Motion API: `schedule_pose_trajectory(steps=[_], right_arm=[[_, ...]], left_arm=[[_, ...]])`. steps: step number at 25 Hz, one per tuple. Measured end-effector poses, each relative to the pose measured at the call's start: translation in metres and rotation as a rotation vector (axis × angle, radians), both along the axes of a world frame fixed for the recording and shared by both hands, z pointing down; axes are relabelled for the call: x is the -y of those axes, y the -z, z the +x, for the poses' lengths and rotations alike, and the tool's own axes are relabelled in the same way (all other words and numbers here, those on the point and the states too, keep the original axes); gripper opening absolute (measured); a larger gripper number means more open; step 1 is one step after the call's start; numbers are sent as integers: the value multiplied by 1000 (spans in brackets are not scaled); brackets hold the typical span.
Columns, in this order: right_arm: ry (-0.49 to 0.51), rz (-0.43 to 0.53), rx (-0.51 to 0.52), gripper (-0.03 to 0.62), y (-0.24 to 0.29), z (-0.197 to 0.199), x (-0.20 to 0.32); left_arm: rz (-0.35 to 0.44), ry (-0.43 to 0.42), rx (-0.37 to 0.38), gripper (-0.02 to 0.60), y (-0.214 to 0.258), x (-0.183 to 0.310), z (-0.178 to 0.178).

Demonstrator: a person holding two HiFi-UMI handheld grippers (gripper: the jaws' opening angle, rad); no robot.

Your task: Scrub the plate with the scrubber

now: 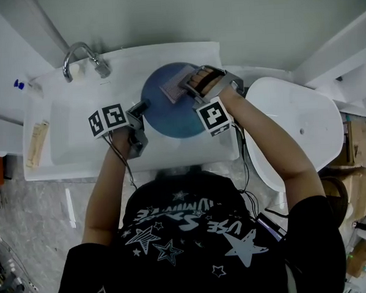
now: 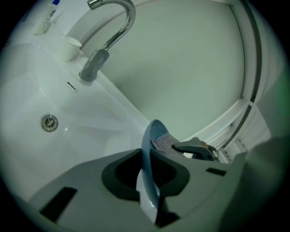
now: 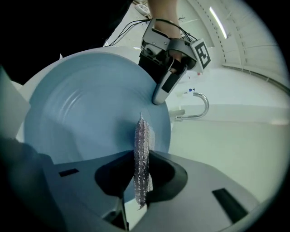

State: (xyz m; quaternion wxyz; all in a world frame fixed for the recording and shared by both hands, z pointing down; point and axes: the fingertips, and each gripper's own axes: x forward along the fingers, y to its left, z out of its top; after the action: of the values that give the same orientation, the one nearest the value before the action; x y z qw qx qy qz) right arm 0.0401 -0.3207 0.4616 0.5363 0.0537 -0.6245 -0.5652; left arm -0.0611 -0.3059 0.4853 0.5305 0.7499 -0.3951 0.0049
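A round blue plate (image 1: 169,116) is held tilted over the right end of the white sink (image 1: 78,136). My left gripper (image 1: 141,109) is shut on the plate's left rim. In the left gripper view the plate (image 2: 153,136) stands edge-on between the jaws of that gripper (image 2: 148,181). A thin silvery mesh scrubber (image 1: 172,89) lies against the plate's upper face, with my right gripper (image 1: 191,86) shut on it. The right gripper view shows the scrubber (image 3: 143,140) pinched upright in the right gripper (image 3: 141,183), touching the plate (image 3: 86,118), with the left gripper (image 3: 165,86) behind on the far rim.
A chrome faucet (image 1: 83,59) arches over the basin at the back left, above a drain (image 2: 49,123). A white cup (image 2: 69,47) stands behind the tap. A bar lies on the sink's left ledge (image 1: 37,143). A large white rounded fixture (image 1: 298,130) sits to the right.
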Motion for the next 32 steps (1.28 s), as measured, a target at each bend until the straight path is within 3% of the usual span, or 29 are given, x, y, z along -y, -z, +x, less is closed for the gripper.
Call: schedule_pose_trajectory(steps=[11, 23, 32], right_arm=[[-214, -145, 73, 83, -3, 26, -4], [-461, -331, 200, 83, -6, 14, -37], [-468, -494, 332, 83, -8, -28, -81]], left_arm=[[44, 125, -11, 48, 10, 17, -23], [110, 255, 14, 48, 22, 34, -40], [159, 301, 7, 48, 33, 44, -43]])
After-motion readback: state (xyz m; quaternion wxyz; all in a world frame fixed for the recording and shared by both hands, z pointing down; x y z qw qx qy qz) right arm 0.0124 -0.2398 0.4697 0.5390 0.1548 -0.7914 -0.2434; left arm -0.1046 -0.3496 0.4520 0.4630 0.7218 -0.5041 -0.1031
